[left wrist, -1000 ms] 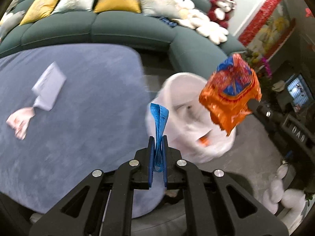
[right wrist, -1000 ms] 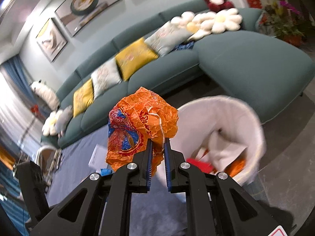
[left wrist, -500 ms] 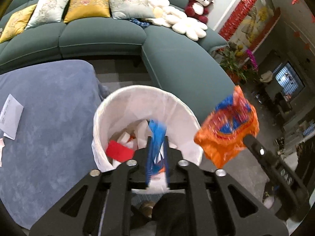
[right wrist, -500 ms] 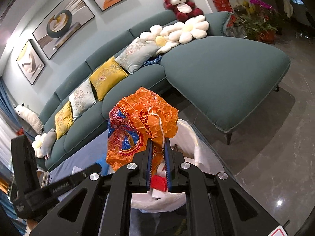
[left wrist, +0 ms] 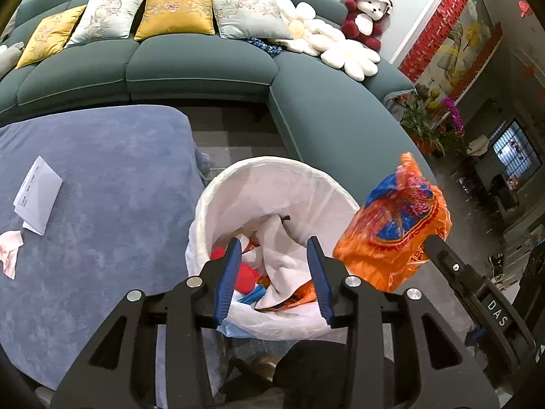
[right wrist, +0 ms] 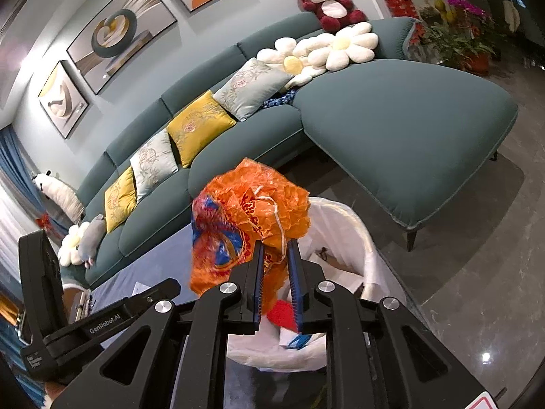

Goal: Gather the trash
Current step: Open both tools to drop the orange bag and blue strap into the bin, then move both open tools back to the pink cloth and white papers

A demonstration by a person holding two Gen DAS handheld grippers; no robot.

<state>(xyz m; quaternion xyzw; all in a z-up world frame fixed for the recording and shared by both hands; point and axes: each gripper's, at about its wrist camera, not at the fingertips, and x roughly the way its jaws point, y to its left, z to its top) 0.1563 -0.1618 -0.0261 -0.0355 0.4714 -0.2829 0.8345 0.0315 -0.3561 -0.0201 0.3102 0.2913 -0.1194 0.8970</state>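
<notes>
A white-lined trash bin [left wrist: 272,177] stands on the floor, holding paper, red and blue scraps. My left gripper [left wrist: 274,248] is open and empty right above the bin's near side. My right gripper [right wrist: 275,248] has its jaws slightly parted around a crumpled orange and blue plastic bag [right wrist: 248,218], which hangs above the bin [right wrist: 357,238]. The bag also shows in the left wrist view [left wrist: 395,228], at the bin's right rim. A blue wrapper [right wrist: 299,341] lies inside the bin.
A blue-covered table [left wrist: 95,184] on the left carries a folded white paper [left wrist: 37,194] and a crumpled pink tissue [left wrist: 10,248]. A teal sectional sofa [left wrist: 323,109] with cushions curves behind the bin. Flower pots [left wrist: 429,126] stand at the right.
My left gripper has opened over the bin and the blue wrapper has dropped in. My right gripper has loosened on the orange bag, still above the bin.
</notes>
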